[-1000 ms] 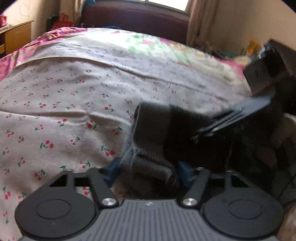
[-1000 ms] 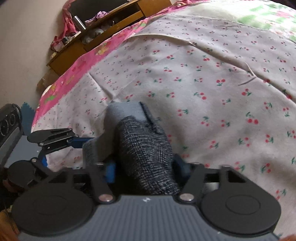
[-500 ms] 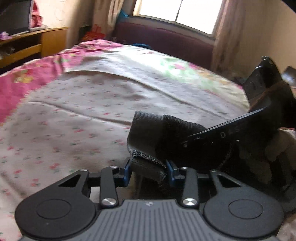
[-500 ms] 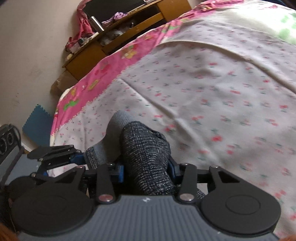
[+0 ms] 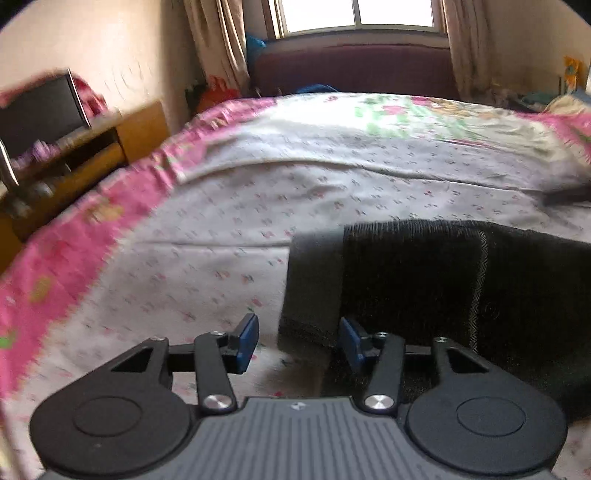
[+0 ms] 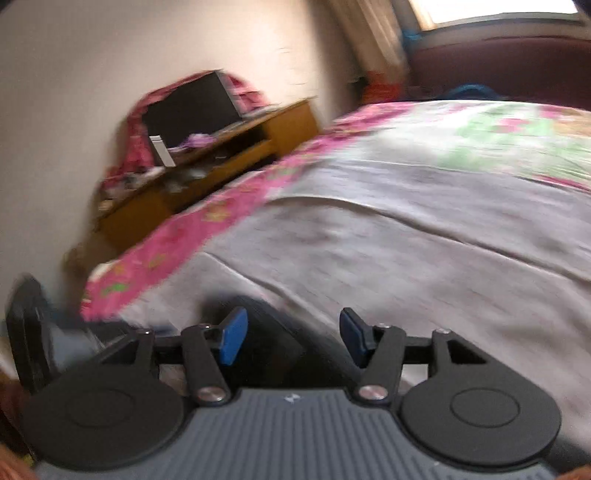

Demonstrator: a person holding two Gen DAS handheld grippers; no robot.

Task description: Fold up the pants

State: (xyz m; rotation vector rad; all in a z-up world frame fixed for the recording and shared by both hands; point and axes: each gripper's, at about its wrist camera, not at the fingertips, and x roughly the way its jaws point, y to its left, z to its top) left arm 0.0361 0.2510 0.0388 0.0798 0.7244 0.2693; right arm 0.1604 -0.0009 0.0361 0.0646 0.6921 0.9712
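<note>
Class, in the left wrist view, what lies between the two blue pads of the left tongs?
Mostly bare cherry-print bedsheet shows between the open left tongs. The dark grey folded pants intrude only beside the right-hand pad, ungripped.

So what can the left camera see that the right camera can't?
Only the left wrist view shows the dark folded pants clearly, lying on the bed just ahead of the open left gripper, and the whole window.

Only the right wrist view shows the open right gripper and a white box on the wooden cabinet. A dark blurred shape sits between its fingers; I cannot tell what it is.

Both show the cherry-print bedsheet, the pink floral cover, that cabinet and the maroon sofa.
</note>
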